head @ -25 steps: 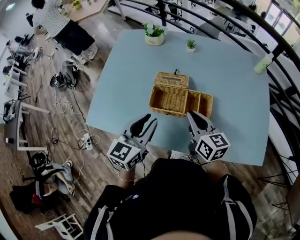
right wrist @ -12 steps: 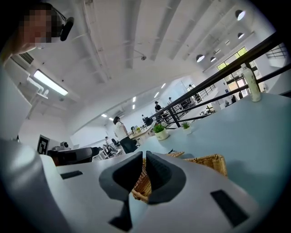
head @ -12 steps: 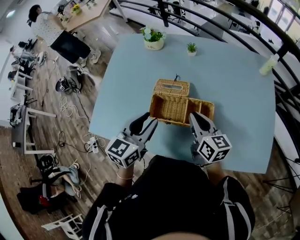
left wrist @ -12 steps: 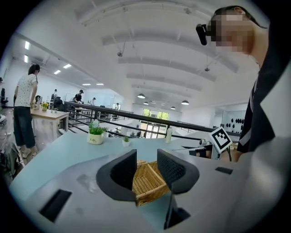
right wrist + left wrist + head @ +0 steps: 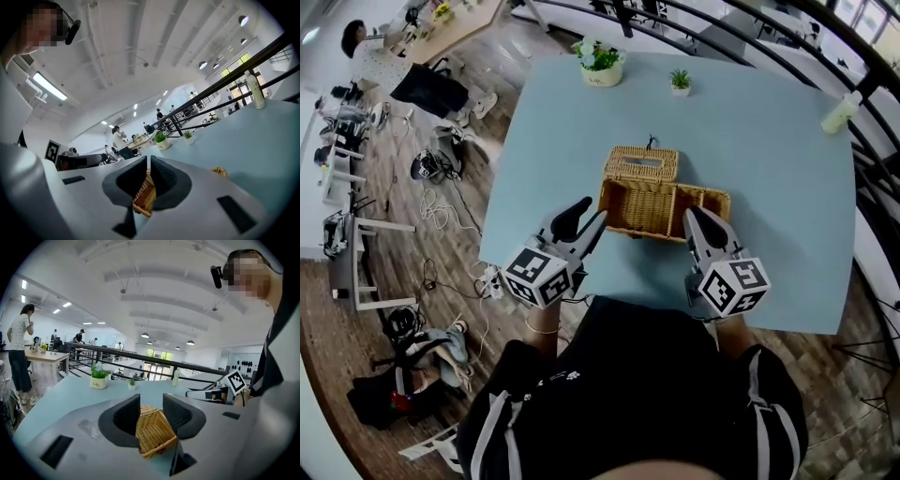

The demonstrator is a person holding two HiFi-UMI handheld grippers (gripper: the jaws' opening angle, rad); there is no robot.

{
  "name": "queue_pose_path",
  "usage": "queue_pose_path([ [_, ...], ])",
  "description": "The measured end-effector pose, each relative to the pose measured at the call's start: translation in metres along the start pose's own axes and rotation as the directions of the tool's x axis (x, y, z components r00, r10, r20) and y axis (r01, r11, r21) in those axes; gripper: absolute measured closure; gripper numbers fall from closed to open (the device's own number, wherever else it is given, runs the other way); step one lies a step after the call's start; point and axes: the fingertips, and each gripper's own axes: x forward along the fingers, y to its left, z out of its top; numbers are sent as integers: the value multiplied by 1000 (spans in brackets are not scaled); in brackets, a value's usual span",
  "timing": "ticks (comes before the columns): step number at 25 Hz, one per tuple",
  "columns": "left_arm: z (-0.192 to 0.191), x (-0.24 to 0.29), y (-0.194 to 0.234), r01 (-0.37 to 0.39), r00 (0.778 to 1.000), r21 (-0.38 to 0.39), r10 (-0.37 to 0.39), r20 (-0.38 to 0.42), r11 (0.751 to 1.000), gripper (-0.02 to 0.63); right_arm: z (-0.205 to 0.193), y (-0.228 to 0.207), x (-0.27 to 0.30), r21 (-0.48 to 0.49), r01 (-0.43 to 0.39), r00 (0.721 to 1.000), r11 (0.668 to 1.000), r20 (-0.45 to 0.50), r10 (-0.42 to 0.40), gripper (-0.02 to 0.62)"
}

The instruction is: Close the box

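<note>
A wicker box (image 5: pixel 640 210) stands in the middle of the light blue table (image 5: pixel 769 141), its lid (image 5: pixel 643 162) thrown back behind it and a wicker flap (image 5: pixel 706 201) lying to its right. My left gripper (image 5: pixel 581 217) hovers just short of the box's front left corner. Its jaws have just been opening and stand open, with nothing between them. The box (image 5: pixel 154 437) shows beyond the left gripper (image 5: pixel 151 401). My right gripper (image 5: pixel 695 217) sits at the box's front right, with its jaws together. Through the right gripper (image 5: pixel 148 161) I see wicker (image 5: pixel 143 194) close ahead.
Two potted plants (image 5: pixel 600 61) (image 5: pixel 680 82) stand at the table's far edge and a bottle (image 5: pixel 842 112) at its far right corner. A black railing runs behind the table. Cables and gear litter the floor on the left, where a person (image 5: pixel 356 37) stands at a desk.
Both grippers have moved forward, closer to the box's front corners. The left jaws have spread wider apart. The right jaws stay together.
</note>
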Motion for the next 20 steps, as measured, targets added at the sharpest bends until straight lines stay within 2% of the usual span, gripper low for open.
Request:
queue_pose_path([
  [11,4,37,66,51,998,-61,-53,-35,997,463,4,-16,20,12,116,993,993,-5,-116,571],
  [20,-28,84,118,101,984,-194,-127,-126,976,459,14,-33,46,-15,195,980,981,-24,-196,571],
])
